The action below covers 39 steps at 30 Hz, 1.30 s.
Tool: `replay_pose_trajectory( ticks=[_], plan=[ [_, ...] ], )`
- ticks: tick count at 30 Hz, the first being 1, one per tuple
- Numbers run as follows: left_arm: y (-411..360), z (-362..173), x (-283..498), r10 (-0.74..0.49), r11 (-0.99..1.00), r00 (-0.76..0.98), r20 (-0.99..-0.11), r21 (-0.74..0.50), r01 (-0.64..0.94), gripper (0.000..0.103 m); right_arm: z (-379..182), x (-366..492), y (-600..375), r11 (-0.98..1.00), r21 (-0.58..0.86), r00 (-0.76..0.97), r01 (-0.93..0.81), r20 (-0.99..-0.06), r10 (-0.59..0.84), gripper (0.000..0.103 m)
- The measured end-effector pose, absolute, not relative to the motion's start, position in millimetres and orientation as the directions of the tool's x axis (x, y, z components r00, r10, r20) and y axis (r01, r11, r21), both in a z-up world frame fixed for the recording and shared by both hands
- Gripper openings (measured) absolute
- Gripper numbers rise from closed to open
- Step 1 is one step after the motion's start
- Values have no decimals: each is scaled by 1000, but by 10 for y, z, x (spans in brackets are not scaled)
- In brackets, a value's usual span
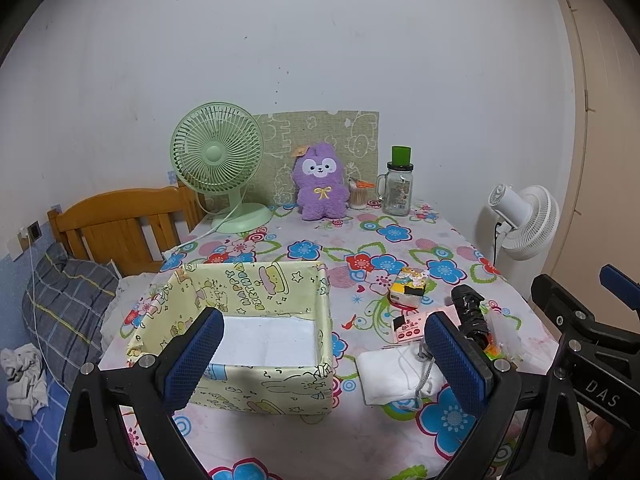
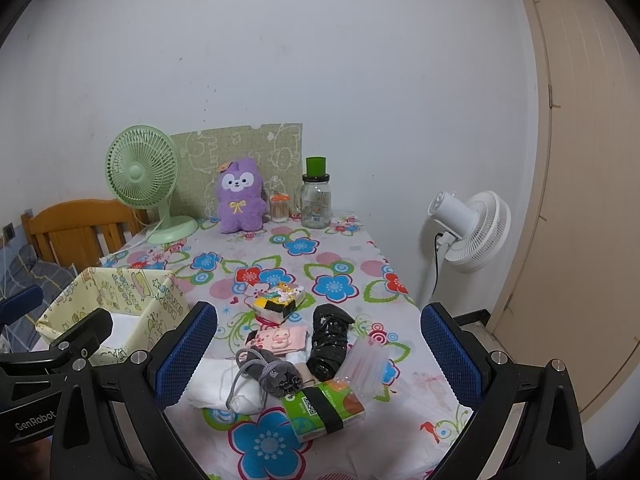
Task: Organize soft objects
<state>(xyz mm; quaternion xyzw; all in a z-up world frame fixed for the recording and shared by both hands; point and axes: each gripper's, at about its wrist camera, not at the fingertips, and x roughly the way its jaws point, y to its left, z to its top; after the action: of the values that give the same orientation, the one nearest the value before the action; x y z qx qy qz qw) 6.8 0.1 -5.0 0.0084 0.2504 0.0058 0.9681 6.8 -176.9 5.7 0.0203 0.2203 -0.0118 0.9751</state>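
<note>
A yellow cartoon-print fabric box (image 1: 256, 292) (image 2: 132, 292) sits open on the floral tablecloth (image 1: 320, 432), holding only a white liner. To its right lies a heap of soft things: a white folded cloth (image 1: 394, 376) (image 2: 218, 386), a grey drawstring pouch (image 2: 276, 376), a green tissue pack (image 2: 324, 410), a black bag roll (image 2: 330, 340), a pink pouch (image 2: 280, 338), a clear bag (image 2: 366, 364) and a yellow tissue pack (image 1: 408, 286) (image 2: 278, 302). My left gripper (image 1: 326, 354) is open above the box's near right corner. My right gripper (image 2: 320, 354) is open over the heap.
At the table's back stand a green desk fan (image 1: 218, 160), a purple plush toy (image 1: 320, 180), a toothpick jar (image 1: 358, 194) and a glass jar with green lid (image 1: 398, 186). A white floor fan (image 2: 468, 228) stands right of the table. A bed with a wooden headboard (image 1: 120, 224) lies left.
</note>
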Motion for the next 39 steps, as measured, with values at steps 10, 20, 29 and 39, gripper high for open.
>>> replay_pose_trajectory(
  ticks=[10, 20, 29, 39],
  plan=[
    [14, -50, 79, 19, 1000, 874, -486, 24, -9, 101, 61, 79, -1758, 999, 35, 901, 36, -433, -18, 103],
    [6, -51, 77, 21, 1000, 874, -486, 25, -10, 101, 73, 71, -1781, 998, 44, 904, 36, -427, -14, 103],
    [6, -54, 73, 22, 1000, 874, -486, 26, -10, 101, 52, 55, -1786, 998, 47, 901, 36, -433, -12, 103],
    [-7, -69, 78, 20, 1000, 874, -486, 26, -9, 101, 61, 76, -1781, 998, 46, 899, 35, -437, -12, 103]
  ],
)
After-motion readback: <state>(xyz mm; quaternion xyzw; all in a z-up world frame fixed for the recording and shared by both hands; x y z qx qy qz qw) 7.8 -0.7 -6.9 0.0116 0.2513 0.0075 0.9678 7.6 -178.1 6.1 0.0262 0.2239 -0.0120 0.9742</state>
